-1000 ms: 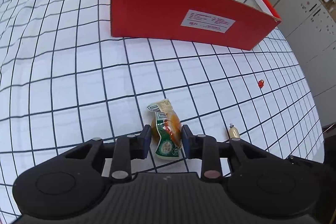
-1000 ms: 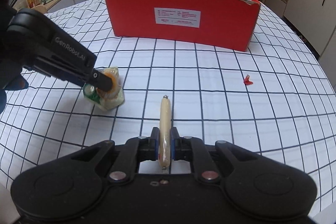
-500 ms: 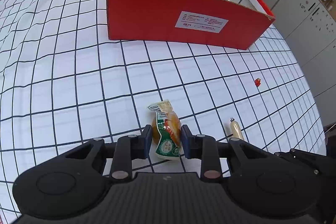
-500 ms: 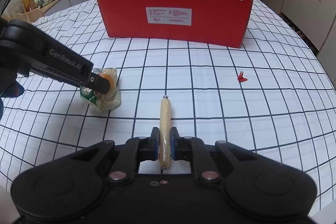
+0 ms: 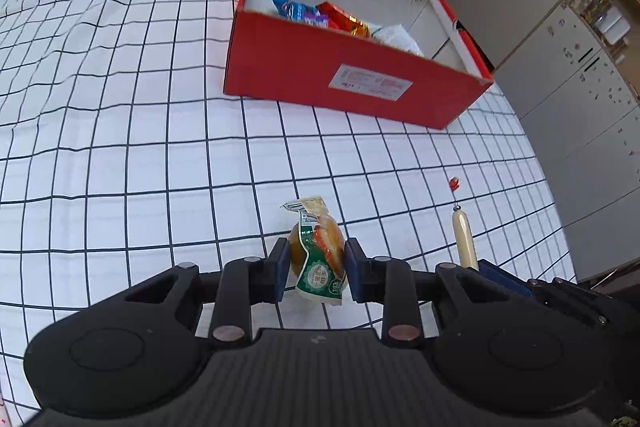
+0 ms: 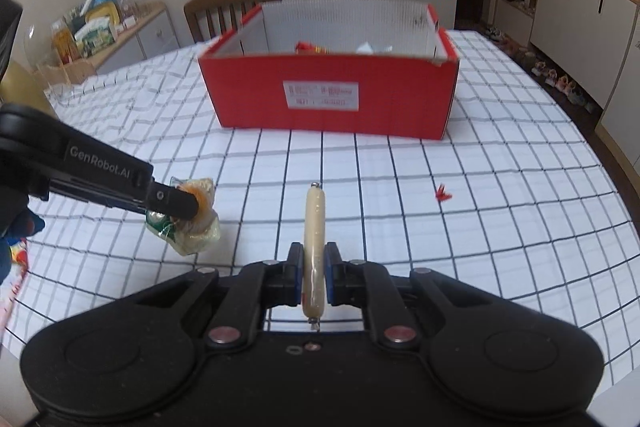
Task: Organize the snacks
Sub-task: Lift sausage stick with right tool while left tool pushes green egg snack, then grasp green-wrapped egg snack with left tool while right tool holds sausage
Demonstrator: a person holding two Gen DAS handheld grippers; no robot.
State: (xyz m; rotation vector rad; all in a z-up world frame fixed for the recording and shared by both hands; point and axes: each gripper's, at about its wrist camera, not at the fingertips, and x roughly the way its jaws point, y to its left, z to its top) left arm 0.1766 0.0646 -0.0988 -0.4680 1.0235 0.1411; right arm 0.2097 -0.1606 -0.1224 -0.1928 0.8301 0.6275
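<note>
My left gripper (image 5: 316, 263) is shut on a small green-and-orange snack packet (image 5: 318, 253), held clear of the checked tablecloth (image 5: 120, 147). That packet (image 6: 192, 223) also shows in the right wrist view, pinched at the tip of the left gripper (image 6: 176, 205). A thin beige sausage stick (image 6: 314, 247) is clamped upright between the pads of my right gripper (image 6: 313, 279); the same sausage stick (image 5: 464, 239) shows at right in the left wrist view. Ahead stands an open red cardboard box (image 5: 352, 83) with several snack packets (image 5: 332, 17) inside; the box (image 6: 328, 95) faces me squarely in the right wrist view.
A small red scrap (image 6: 443, 193) lies on the cloth to the right of the sausage stick. A wooden chair (image 6: 232, 9) stands behind the box. White cabinets (image 6: 580, 19) line the right wall, and a sideboard with clutter (image 6: 92, 31) is at far left.
Both grippers have risen off the table with their snacks, and the red box's inside with its packets has come into view.
</note>
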